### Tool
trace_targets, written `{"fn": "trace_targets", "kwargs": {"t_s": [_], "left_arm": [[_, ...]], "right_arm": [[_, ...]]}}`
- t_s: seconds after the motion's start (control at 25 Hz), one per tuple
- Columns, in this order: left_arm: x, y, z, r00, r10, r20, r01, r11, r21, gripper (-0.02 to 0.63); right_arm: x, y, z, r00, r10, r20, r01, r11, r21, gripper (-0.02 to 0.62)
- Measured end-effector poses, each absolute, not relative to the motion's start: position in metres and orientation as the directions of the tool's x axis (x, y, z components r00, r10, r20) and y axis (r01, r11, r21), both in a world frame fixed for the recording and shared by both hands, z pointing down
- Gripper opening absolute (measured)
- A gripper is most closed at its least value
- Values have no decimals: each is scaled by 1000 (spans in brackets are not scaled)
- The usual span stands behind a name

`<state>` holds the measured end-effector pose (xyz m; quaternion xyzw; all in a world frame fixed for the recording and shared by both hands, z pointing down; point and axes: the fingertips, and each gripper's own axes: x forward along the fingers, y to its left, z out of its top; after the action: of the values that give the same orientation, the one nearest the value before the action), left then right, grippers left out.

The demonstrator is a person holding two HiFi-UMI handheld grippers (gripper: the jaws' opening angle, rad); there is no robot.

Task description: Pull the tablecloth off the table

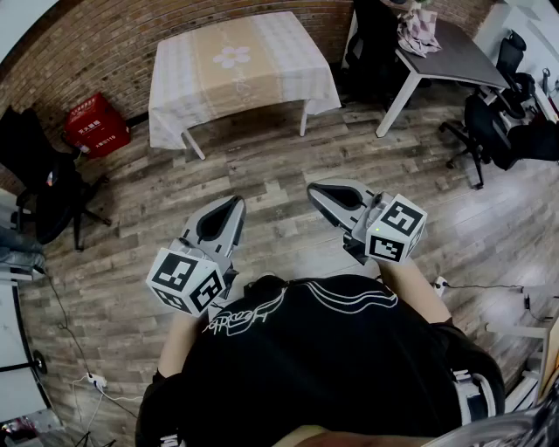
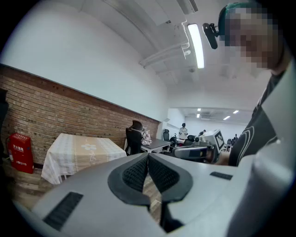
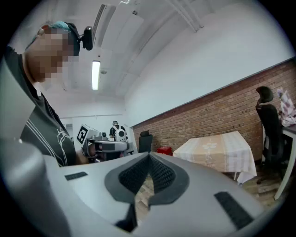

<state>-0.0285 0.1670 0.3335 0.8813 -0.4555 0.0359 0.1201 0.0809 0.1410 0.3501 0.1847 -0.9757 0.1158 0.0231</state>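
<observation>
Head view: a beige-and-white checked tablecloth (image 1: 236, 61) with a white flower print covers a white-legged table (image 1: 193, 145) beside the brick wall (image 1: 105, 44). It is well apart from the left gripper (image 1: 236, 202) and right gripper (image 1: 312, 189), which are over a grey wood-plank floor (image 1: 262, 175). A red box (image 1: 96, 124) bears white writing too small to read.

Left gripper view: the jaws are pressed together and hold nothing.

Right gripper view: the jaws are likewise closed and hold nothing.

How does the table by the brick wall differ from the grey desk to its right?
The table is draped in a beige checked tablecloth with a flower print; the grey desk has a bare top, save a pinkish bundle at its far end. A red box flanks the table; black chairs surround the desk. Both have white legs.
</observation>
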Motion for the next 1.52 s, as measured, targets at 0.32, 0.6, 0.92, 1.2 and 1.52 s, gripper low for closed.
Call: {"fn": "trace_targets", "kwargs": {"t_s": [0.32, 0.6, 0.92, 1.2, 1.52], "left_arm": [[-2, 196, 315, 581, -799, 154, -814, -564, 142, 6], [5, 209, 308, 608, -786, 112, -787, -579, 211, 6], [-12, 201, 323, 590, -799, 118, -796, -551, 253, 6], [-31, 168, 326, 598, -795, 100, -789, -561, 252, 6], [-84, 70, 332, 580, -808, 107, -799, -538, 270, 8]], "right_arm": [[103, 167, 332, -936, -351, 40, -351, 913, -209, -3], [117, 173, 330, -926, -378, 25, -374, 902, -215, -3], [118, 163, 344, -923, -385, 18, -375, 885, -278, -3], [104, 125, 349, -917, -398, 25, -388, 879, -276, -2], [68, 31, 357, -904, -425, 37, -414, 853, -319, -2]]}}
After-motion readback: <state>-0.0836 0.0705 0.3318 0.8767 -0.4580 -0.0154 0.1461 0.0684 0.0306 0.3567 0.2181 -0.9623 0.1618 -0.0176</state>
